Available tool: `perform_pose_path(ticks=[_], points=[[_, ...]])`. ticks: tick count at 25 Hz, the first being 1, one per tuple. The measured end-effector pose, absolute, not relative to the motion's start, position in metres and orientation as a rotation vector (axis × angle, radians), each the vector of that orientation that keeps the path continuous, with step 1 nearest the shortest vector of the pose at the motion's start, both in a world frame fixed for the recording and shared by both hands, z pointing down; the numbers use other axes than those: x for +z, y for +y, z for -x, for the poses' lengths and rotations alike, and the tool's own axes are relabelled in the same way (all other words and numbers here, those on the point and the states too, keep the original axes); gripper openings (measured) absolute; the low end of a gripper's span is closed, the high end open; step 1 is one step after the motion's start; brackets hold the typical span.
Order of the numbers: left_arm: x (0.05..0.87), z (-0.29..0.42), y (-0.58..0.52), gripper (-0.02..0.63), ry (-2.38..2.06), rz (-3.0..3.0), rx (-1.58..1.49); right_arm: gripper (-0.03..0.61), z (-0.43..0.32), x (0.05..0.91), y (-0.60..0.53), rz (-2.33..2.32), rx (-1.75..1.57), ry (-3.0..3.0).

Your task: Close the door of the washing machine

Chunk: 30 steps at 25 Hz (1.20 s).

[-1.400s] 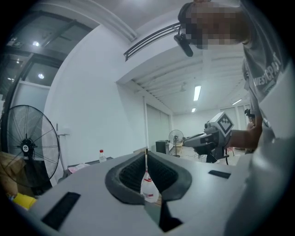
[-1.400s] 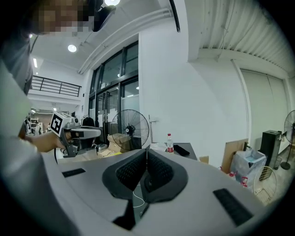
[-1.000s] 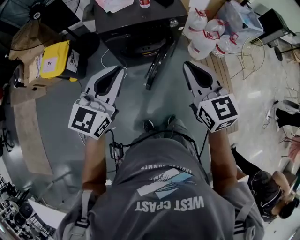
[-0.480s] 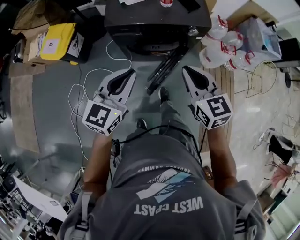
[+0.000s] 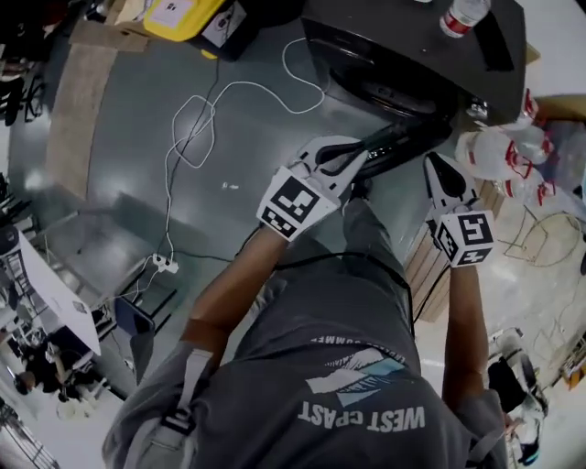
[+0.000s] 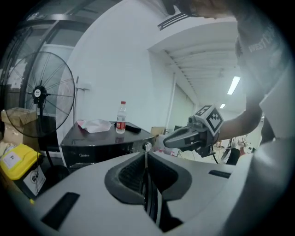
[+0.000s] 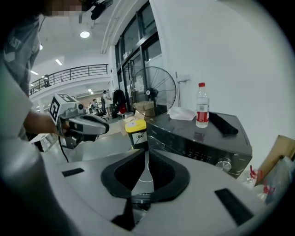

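Note:
The dark washing machine [image 5: 412, 46] stands at the top right of the head view, and its door [image 5: 394, 147] hangs open toward me. My left gripper [image 5: 352, 147] is shut and empty, its tips right by the door's outer edge; whether they touch, I cannot tell. To the right of the door, my right gripper [image 5: 432, 163] has its jaws opening a sliver, with nothing between them. In the left gripper view the shut tips [image 6: 146, 154] point at the machine [image 6: 106, 143], with the right gripper [image 6: 168, 142] beside. The right gripper view shows its tips [image 7: 148, 152] and the machine [image 7: 203, 138].
A water bottle [image 5: 461, 16] and a cloth lie on the machine's top. Large water jugs [image 5: 499, 151] stand to its right, above a wooden pallet [image 5: 426, 266]. A white cable [image 5: 197, 128] loops over the grey floor at the left. A standing fan [image 6: 39, 92] and a yellow box [image 6: 16, 159] are further left.
Both grippers have sunk and moved in toward the machine. The left one has come up to the open door's edge, and the machine has shifted to the top right of the head view.

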<state>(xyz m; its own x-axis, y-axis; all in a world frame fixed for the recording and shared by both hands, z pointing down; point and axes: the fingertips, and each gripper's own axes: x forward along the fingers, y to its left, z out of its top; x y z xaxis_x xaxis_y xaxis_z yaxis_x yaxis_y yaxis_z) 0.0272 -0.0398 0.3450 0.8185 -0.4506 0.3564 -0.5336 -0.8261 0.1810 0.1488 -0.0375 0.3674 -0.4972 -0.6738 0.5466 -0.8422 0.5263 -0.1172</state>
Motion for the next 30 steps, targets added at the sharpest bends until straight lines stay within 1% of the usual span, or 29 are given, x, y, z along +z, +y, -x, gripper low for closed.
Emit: perform_pose_path(ticks=[5,11,18,24,26,30], points=[[0.396,-0.034,-0.035,0.031,-0.69,-2.647,0.511,0.066,-0.142,0.415,-0.043,-1.069,0.478,-2.286],[0.463,-0.042,-0.019,0.04,-0.599,-2.569,0.613,0.112,-0.131,0.468,-0.045,-0.898,0.423,-2.227],[0.535,-0.058,-0.001,0.142,-0.524,-2.487,0.731,0.198,-0.133,0.529,-0.032,-0.65,0.326,-2.135],[0.583,-0.079,0.014,0.244,-0.49,-2.45,0.855,0.268,-0.142,0.575,-0.018,-0.408,0.147,-2.048],[0.598,-0.086,0.018,0.259,-0.495,-2.463,0.913,0.275,-0.145,0.589,-0.015,-0.331,0.062,-2.011],[0.624,-0.096,0.022,0.261,-0.553,-2.507,1.041,0.275,-0.153,0.609,-0.012,-0.241,-0.078,-1.944]])
